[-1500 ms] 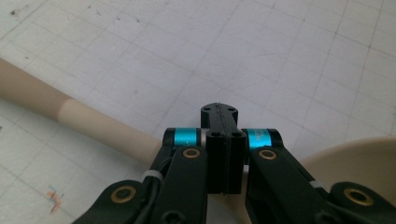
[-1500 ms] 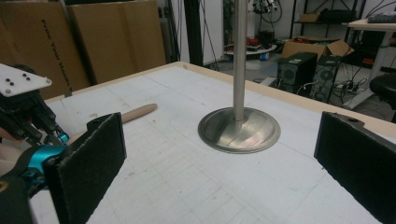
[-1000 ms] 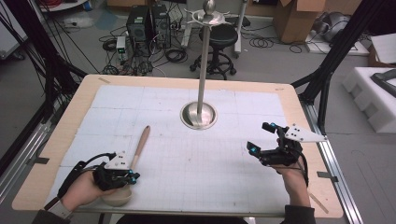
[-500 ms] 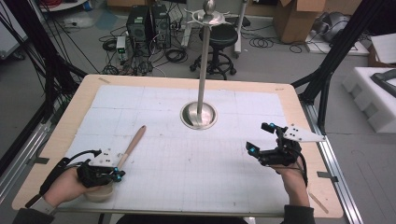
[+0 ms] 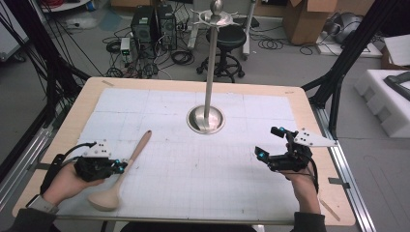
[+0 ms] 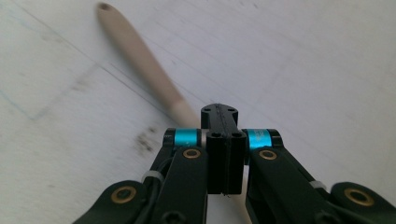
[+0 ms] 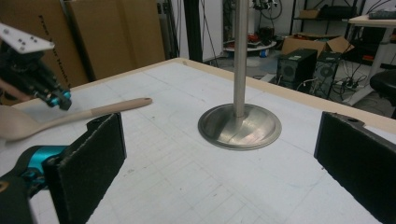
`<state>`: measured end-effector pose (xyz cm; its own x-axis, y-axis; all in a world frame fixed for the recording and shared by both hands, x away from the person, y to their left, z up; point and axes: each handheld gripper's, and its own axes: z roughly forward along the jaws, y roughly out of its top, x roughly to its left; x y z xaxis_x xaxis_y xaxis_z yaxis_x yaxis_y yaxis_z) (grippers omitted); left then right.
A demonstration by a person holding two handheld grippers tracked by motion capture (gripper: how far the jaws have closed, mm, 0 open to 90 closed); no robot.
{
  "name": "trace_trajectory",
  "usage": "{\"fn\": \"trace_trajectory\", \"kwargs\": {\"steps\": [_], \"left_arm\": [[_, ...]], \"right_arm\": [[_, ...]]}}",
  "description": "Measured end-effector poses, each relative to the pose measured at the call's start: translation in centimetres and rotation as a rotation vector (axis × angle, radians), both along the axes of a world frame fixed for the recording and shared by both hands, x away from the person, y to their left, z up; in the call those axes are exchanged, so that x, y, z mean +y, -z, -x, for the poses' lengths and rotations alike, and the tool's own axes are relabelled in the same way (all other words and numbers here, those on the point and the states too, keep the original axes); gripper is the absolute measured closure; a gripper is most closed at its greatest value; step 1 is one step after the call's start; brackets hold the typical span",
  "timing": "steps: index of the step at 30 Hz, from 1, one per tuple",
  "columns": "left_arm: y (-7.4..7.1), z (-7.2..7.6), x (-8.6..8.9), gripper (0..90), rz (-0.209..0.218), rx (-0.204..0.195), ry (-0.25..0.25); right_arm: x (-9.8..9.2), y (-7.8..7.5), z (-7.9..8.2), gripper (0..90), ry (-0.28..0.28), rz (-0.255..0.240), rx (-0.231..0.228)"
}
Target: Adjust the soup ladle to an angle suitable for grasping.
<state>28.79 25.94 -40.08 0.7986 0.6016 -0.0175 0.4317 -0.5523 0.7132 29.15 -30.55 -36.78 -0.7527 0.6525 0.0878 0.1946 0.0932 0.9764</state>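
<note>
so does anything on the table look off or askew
Nothing damaged or spilled. The pale wooden spoon is clamped by its handle in the shut left tongs and sits tilted. Faint dark smudges mark the white gridded mat.

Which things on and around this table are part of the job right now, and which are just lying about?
In the job:
- wooden spoon, handle clamped in the left gripper
- metal stand with hooks on top, mid-table
- right gripper, open, nothing in it

Lying about:
- stool behind the table
- computer towers and cables on the floor
- cardboard boxes
- white foam blocks at the right
</note>
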Motion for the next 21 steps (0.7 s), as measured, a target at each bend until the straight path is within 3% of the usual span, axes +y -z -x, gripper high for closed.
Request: {"fn": "trace_trajectory", "kwargs": {"steps": [3, 8, 12, 16, 21], "left_arm": [[-0.7, -1.6, -0.3, 90.0, 0.033, 0.003, -0.034], [-0.6, -4.0, -1.1, 89.9, 0.003, 0.004, -0.082], [-0.2, -6.1, -2.0, 89.9, -0.007, -0.026, -0.105], [0.5, -8.2, -2.6, 89.9, 0.022, -0.012, -0.138], [1.7, -9.8, -2.5, 89.9, 0.012, -0.009, -0.162]], "right_arm": [[0.0, -0.1, 0.0, 1.2, 0.000, -0.005, -0.004], [-0.3, -0.2, 0.0, 1.2, 0.000, -0.015, -0.008], [-0.4, -0.2, 0.0, 1.2, 0.002, -0.023, -0.008], [-0.4, -0.2, 0.0, 1.2, -0.003, -0.023, -0.007], [-0.5, -0.2, 0.0, 1.2, -0.002, -0.032, -0.009]]}}
